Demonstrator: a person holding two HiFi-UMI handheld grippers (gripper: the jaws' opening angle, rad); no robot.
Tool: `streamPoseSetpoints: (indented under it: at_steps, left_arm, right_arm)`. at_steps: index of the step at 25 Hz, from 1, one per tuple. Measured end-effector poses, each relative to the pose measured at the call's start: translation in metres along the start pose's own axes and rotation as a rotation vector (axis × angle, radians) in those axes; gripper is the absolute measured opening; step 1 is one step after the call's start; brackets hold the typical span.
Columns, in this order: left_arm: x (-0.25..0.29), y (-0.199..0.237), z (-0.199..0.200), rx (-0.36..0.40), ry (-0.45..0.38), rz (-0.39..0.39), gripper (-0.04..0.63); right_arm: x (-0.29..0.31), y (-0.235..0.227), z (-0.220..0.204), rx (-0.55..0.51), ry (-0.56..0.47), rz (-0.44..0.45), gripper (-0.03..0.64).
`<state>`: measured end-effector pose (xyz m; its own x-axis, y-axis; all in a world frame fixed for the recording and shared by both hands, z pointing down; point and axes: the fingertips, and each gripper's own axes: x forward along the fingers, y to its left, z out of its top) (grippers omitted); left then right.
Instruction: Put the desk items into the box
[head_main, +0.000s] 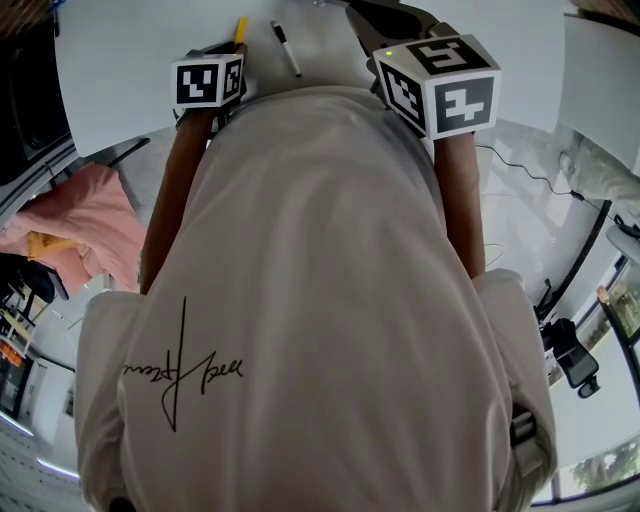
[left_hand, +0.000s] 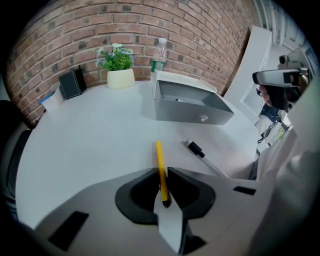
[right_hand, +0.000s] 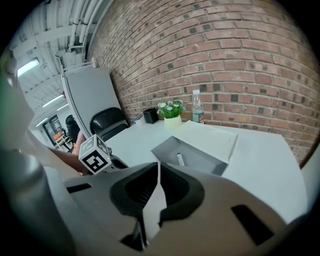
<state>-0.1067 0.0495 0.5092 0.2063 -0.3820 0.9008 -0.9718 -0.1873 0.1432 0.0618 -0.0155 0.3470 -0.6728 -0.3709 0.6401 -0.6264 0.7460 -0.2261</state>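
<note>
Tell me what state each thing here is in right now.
Left hand-held gripper: shut on the pencil.
Right hand-held gripper: shut, empty.
Pencil: clamped near one end.
Marker: capped, lying loose.
Box: open, one pen inside.
Bottle: upright, capped.
Plant: upright in its pot.

Yellow pencil (left_hand: 160, 162) gripped; marker (left_hand: 202, 156) lies near open box (left_hand: 190, 114).

Bright even indoor light, soft shadows, heavy fisheye curving, black corners, blurred foreground edges.
</note>
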Motion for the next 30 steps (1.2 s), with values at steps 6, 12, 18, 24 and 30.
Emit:
streamPoseSetpoints:
  at_steps: [6, 12, 18, 24, 30]
  left_arm:
    - [-0.001, 0.002, 0.0, 0.008, -0.015, 0.005, 0.051]
    - [-0.001, 0.002, 0.001, -0.021, -0.025, -0.015, 0.049]
    - [-0.001, 0.002, 0.002, -0.059, -0.031, -0.039, 0.049]
    - [-0.011, 0.002, 0.008, -0.068, -0.051, -0.042, 0.049]
    - [-0.022, -0.005, 0.021, -0.046, -0.08, -0.061, 0.049]
  right_arm:
    - [0.002, 0.001, -0.001, -0.002, 0.006, 0.005, 0.037]
    - [0.002, -0.001, -0.002, -0.012, 0.01, 0.01, 0.037]
    - [0.008, 0.018, -0.018, -0.129, 0.068, 0.068, 0.037]
    - [0.009, 0.02, -0.019, -0.126, 0.072, 0.085, 0.037]
    - [0.009, 0.021, -0.021, -0.106, 0.077, 0.096, 0.037]
